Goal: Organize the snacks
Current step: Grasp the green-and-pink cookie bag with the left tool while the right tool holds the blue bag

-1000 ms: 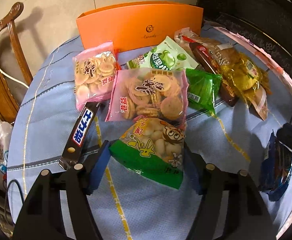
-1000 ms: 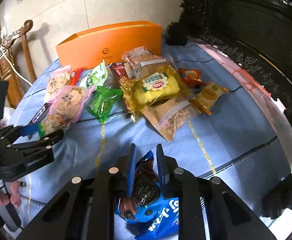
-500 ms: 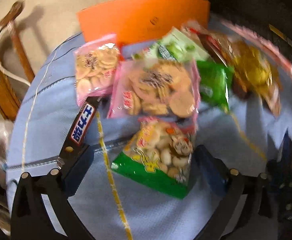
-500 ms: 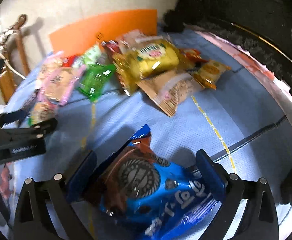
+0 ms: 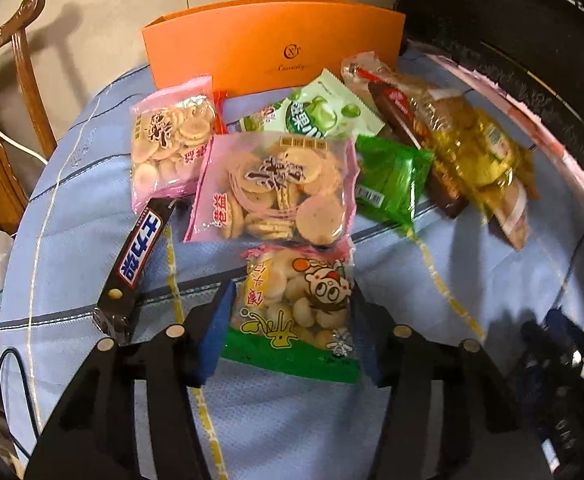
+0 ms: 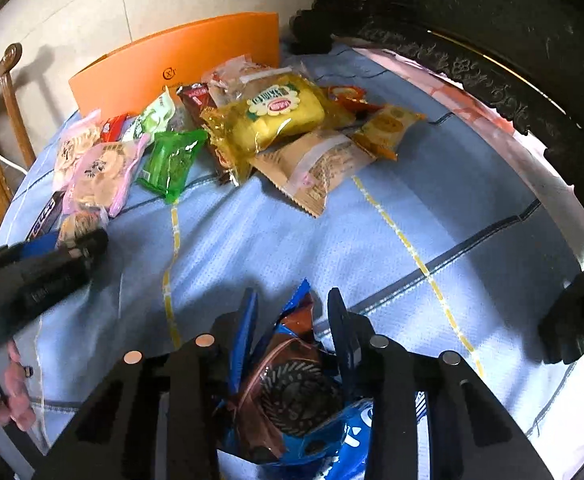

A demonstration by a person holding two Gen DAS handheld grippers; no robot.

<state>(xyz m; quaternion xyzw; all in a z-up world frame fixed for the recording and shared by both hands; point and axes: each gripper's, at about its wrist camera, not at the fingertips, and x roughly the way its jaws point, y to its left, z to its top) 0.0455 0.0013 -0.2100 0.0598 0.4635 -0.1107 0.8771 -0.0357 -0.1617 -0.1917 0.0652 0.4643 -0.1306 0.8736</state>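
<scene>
Both hand-held grippers on snack bags, blue-cloth worktop [image 6: 391, 240].
Left hand-held gripper [image 5: 292, 320] fingers straddle the green-bottomed biscuit bag [image 5: 295, 304], pads touching its side edges; firm pinch or not, cannot tell. Right hand-held gripper [image 6: 292, 332] pinches the crumpled blue cookie bag [image 6: 292, 392] between its fingers. Ahead of both: pink cracker bags [image 5: 276, 192], green packet [image 5: 387, 180], yellow bag [image 6: 280, 112], orange box [image 5: 272, 44] farthest back. Chocolate bar [image 5: 136, 260] just left of the left one.
</scene>
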